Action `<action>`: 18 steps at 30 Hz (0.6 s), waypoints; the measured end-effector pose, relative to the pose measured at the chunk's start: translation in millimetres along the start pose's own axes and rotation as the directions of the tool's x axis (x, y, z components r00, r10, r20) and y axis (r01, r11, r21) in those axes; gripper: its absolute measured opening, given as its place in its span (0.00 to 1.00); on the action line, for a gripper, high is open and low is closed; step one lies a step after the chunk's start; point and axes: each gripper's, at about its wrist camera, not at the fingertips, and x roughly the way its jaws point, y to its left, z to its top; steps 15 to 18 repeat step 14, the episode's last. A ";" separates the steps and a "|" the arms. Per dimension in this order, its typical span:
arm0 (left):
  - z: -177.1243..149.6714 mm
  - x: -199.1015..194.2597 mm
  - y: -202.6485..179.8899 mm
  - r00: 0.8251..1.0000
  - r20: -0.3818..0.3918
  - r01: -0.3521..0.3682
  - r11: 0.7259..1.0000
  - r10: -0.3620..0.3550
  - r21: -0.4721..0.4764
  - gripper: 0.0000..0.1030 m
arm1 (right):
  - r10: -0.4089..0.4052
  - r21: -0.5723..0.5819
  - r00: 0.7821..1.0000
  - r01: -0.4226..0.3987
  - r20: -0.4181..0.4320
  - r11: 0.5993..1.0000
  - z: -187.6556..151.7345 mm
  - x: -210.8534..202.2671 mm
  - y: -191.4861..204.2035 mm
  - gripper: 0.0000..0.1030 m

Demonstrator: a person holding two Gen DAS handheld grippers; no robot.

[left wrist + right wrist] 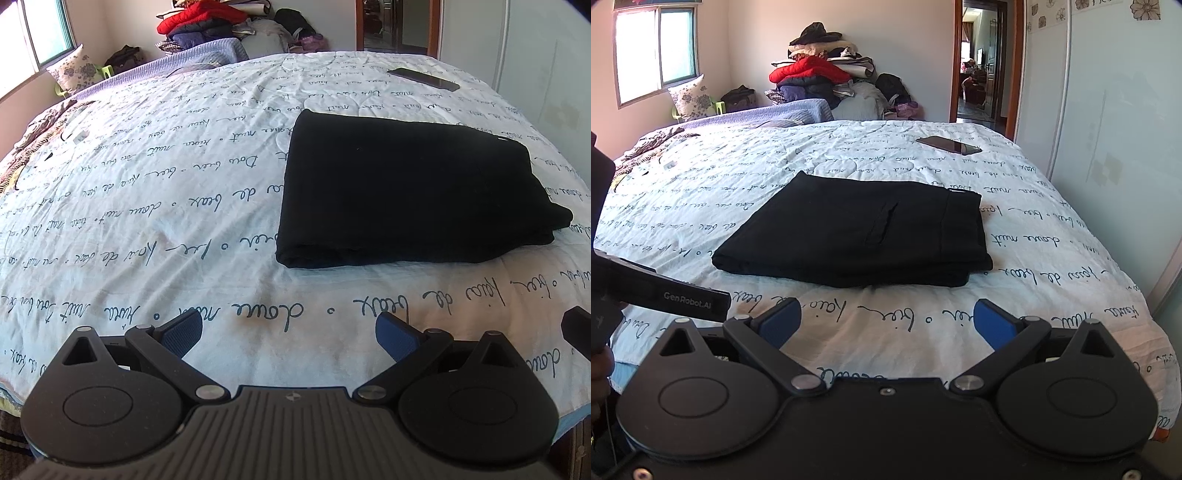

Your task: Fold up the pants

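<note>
Ahead of both spread grippers (289,330) (887,320), apart, lie folded pants (857,229).

The left gripper (289,332) is held low and level with its two blue-padded fingers (183,331) spread wide apart and nothing between them. The right gripper (888,322) sits in much the same pose, its blue pads (993,323) equally parted and empty, both tools pointing forward side by side. In the right wrist view the dark body of the left gripper (661,291) juts in at the left edge, close beside the right one.
</note>
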 end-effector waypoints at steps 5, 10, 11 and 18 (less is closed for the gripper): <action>2.6 1.8 3.7 1.000 -0.001 0.017 1.000 -0.017 -0.016 0.99 | -0.004 -0.006 1.000 0.004 -0.003 1.000 2.8 -1.8 0.2 0.98; 4.7 4.0 6.1 0.999 0.015 0.033 0.999 -0.033 -0.007 0.99 | -0.027 -0.013 1.000 0.027 -0.001 1.000 7.4 -2.4 1.6 0.98; 5.3 4.9 7.3 0.999 0.017 0.040 0.999 -0.040 -0.011 0.99 | -0.032 -0.014 0.999 0.032 -0.003 0.999 8.6 -1.5 2.3 0.98; 6.8 8.3 12.6 0.999 0.015 0.050 0.998 -0.050 -0.024 0.98 | -0.043 -0.024 0.999 0.042 -0.011 0.999 12.0 1.2 6.0 0.98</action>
